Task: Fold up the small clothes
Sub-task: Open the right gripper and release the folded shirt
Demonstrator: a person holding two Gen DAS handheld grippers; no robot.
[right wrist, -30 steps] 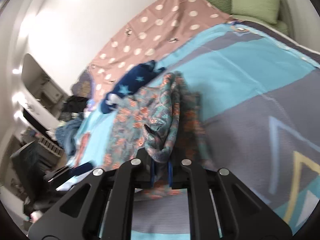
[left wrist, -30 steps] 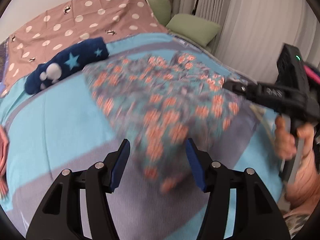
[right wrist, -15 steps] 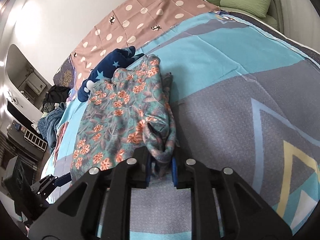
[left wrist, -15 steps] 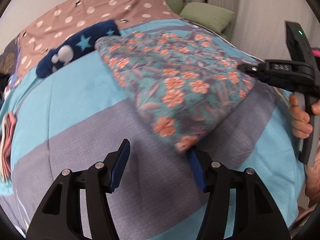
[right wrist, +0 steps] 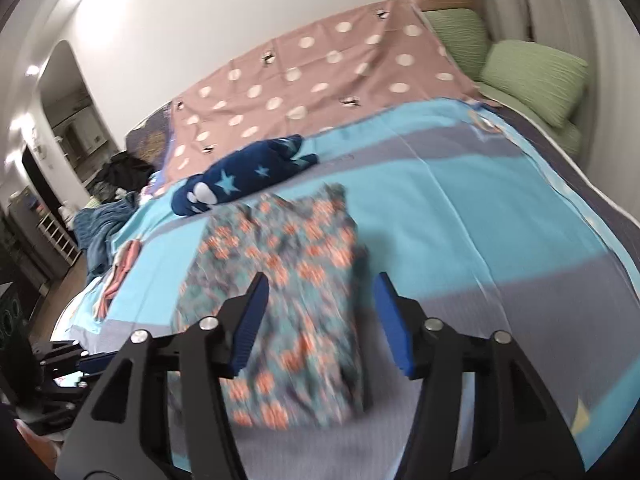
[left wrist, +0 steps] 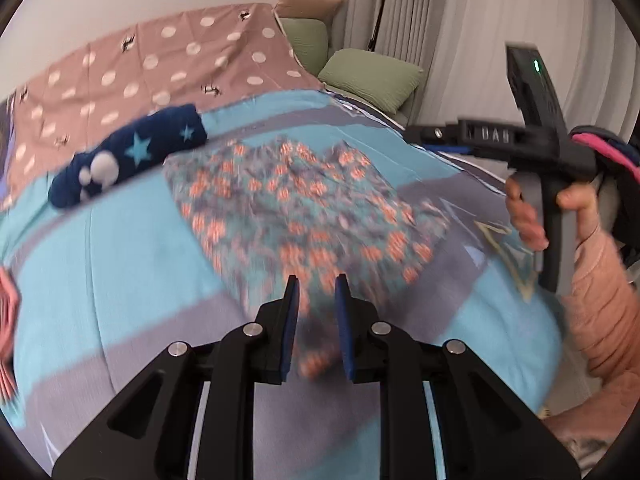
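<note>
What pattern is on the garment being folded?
Teal with orange flowers; the garment shows best in the right wrist view.

My left gripper [left wrist: 316, 300] nearly closed around the floral garment's [left wrist: 304, 208] near edge, my right gripper [left wrist: 448, 138] raised beyond, star-print bundle [left wrist: 128, 160] behind

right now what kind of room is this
Most likely a bedroom: clothes are spread on a bed covered by a blue and grey blanket, green pillows sit at its far end, and curtains hang behind them.
</note>
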